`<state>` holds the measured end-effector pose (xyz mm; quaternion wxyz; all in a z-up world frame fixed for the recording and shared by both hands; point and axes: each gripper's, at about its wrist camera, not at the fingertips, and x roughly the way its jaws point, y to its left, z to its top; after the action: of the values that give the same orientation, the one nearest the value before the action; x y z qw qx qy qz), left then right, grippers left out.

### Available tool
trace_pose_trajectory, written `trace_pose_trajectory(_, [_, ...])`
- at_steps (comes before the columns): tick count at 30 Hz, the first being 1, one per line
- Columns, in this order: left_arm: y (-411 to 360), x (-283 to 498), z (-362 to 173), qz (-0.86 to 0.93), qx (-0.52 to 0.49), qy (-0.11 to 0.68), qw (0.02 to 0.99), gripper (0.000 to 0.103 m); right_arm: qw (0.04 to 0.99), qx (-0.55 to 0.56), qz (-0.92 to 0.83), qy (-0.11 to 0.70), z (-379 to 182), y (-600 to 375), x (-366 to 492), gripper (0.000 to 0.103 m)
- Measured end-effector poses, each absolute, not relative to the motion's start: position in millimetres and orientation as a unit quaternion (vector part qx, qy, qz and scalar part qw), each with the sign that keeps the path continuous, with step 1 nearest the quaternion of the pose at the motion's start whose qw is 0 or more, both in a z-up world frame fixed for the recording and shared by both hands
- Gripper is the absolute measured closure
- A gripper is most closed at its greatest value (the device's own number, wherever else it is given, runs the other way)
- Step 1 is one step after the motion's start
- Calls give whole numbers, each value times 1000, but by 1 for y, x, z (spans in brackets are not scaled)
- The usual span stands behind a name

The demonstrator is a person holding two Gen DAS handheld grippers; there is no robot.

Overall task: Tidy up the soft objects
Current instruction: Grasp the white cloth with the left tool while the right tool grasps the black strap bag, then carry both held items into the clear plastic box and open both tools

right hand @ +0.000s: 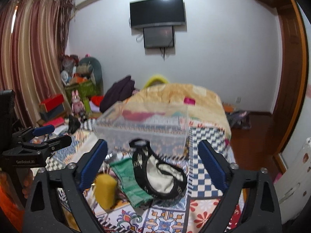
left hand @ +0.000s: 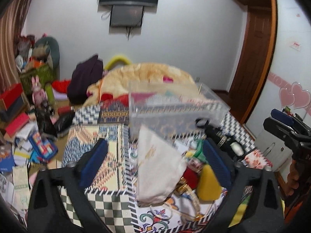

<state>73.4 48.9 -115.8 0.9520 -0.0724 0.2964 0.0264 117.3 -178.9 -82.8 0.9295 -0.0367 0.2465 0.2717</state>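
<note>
White walls close off the room, with a TV mounted high and striped curtains at the left. Below them a bed under a busy patchwork cover carries the soft things. A clear box sits mid-bed, blurred in both views, so its contents read only as smears of red and pale colour. Behind it lies a rumpled tan blanket and a dark bundle whose nature I cannot tell. The left gripper hangs with its jaws spread wide and nothing between them, above a cream cloth that partly covers a red item and a gold strap, both hard to identify. A yellow sponge lies just beside that cloth, cut off by the gripper's finger. The right gripper is likewise spread wide and holds nothing, over black-and-white underwear that overlaps a green cloth; the same sponge sits near its left finger. Clutter at the bed's far left, including a pink toy rabbit, is too small to sort out.
</note>
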Motion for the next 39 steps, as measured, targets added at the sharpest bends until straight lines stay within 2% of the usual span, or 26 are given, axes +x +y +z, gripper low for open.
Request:
trace_pose_trajectory(5, [59, 83, -150, 10, -99, 344, 934, 25, 906, -34, 293, 304, -105, -173, 130, 35])
trace_pose_trajectory(7, [60, 86, -158, 7, -105, 355, 929, 29, 900, -34, 298, 318, -113, -171, 134, 38])
trace_pose_trajectory(10, [60, 90, -169, 2, -110, 367, 924, 40, 889, -29, 307, 338, -123, -170, 138, 45])
trace_pose_trajectory(14, [56, 92, -175, -10, -108, 376, 920, 67, 878, -28, 315, 358, -128, -164, 146, 56])
trace_pose_trajectory(19, [49, 90, -173, -14, -92, 367, 925, 81, 871, -25, 321, 372, -135, -155, 155, 76])
trace_pose_trajectory(21, [48, 89, -170, -14, -87, 362, 928, 88, 868, -22, 326, 374, -136, -153, 158, 81])
trace_pose_trajectory(22, [47, 88, -168, -14, -87, 360, 929, 89, 869, -22, 325, 372, -136, -151, 159, 85])
trace_pose_trajectory(26, [48, 81, -156, -12, -85, 340, 937, 92, 876, -25, 322, 358, -131, -152, 158, 90])
trace_pose_trajectory(39, [44, 79, -97, -10, -69, 256, 964, 93, 901, 16, 321, 290, -83, -174, 150, 92])
